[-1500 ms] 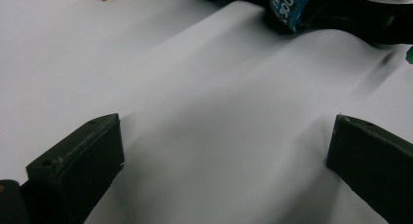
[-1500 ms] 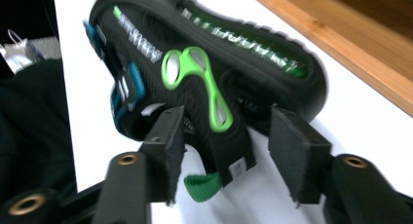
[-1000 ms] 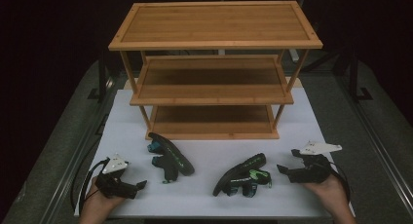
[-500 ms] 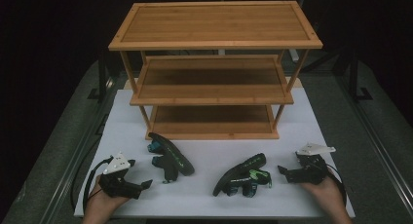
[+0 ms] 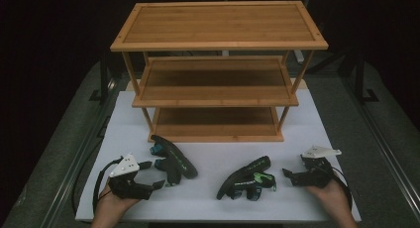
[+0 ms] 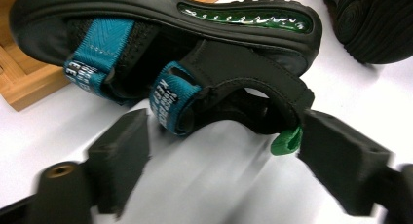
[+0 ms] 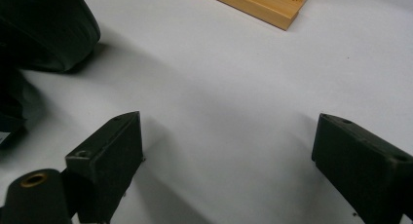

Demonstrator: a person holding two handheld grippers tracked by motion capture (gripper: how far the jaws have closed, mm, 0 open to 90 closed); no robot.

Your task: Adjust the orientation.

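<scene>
**Item: sandal pair before shelf, left hand leading**

Left sandal (image 5: pixel 172 161): on its side on the white mat (image 5: pixel 208 208), long axis running 11 to 5 o'clock, at 2 o'clock from the left gripper (image 5: pixel 154 174) and just beside it. In the left gripper view its heel strap (image 6: pixel 253 95) sits between jaws that have just been closing, gap remaining, nothing clamped. Right sandal (image 5: pixel 247 178): at 9 o'clock from the right gripper (image 5: pixel 287 174), apart; jaws wide, empty. Bamboo shelf (image 5: pixel 218 39) at 12 o'clock. Room dark.

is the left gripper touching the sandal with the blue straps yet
Cannot tell. In the left gripper view, one jaw of the left gripper stands right at the sandal's green heel tab, with no plain gap or contact.
</scene>
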